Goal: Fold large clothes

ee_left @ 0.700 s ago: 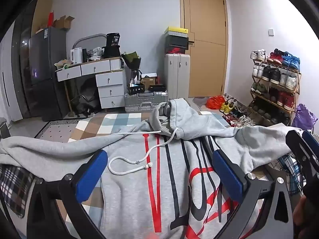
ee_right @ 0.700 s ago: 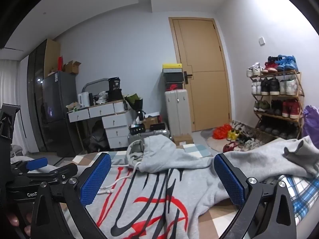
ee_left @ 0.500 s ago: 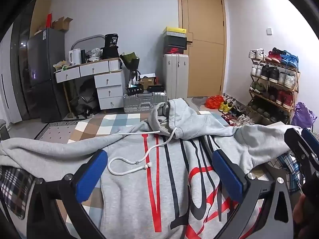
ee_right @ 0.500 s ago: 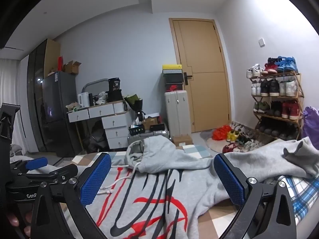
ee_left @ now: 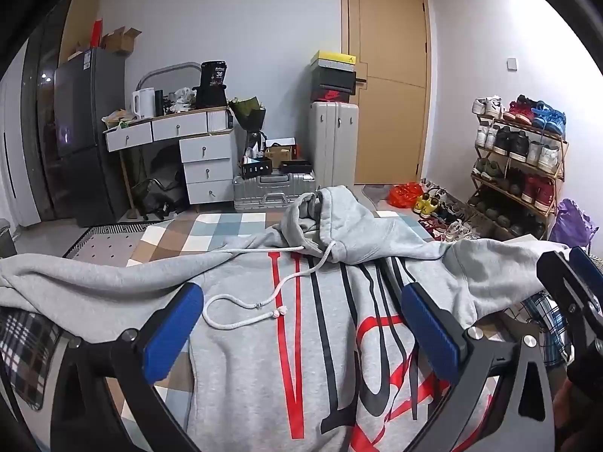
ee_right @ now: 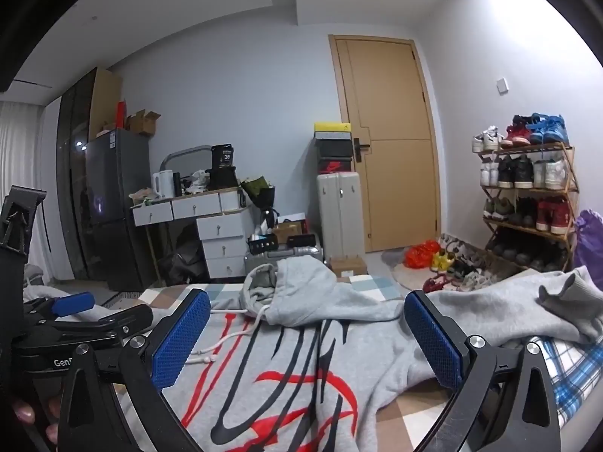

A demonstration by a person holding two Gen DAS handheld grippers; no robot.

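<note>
A grey hoodie (ee_left: pixel 264 339) with red and black lettering lies spread face up on a checked bed cover, hood (ee_left: pixel 331 222) away from me, sleeves stretched out left and right. Its white drawstring (ee_left: pixel 241 305) curls on the chest. My left gripper (ee_left: pixel 301 324) hovers over the chest, open, nothing between its blue pads. My right gripper (ee_right: pixel 307 327) stands open above the hoodie (ee_right: pixel 301 369) near its right side, also empty. The right sleeve (ee_right: pixel 527 309) lies bunched towards the bed's right edge. The left gripper's body (ee_right: pixel 75 335) shows at the left of the right wrist view.
The checked bed cover (ee_left: pixel 211 229) shows beyond the hood. Past the bed stand a white drawer desk (ee_left: pixel 181 150), a dark fridge (ee_left: pixel 86 135), silver suitcases (ee_left: pixel 333 143), a wooden door (ee_left: pixel 388 83) and a shoe rack (ee_left: pixel 520 165). A plaid cloth (ee_left: pixel 26 346) lies at the bed's left.
Both grippers have hardly shifted; the left wrist view has crept slightly. The hoodie lies as before and both jaws stay wide.
</note>
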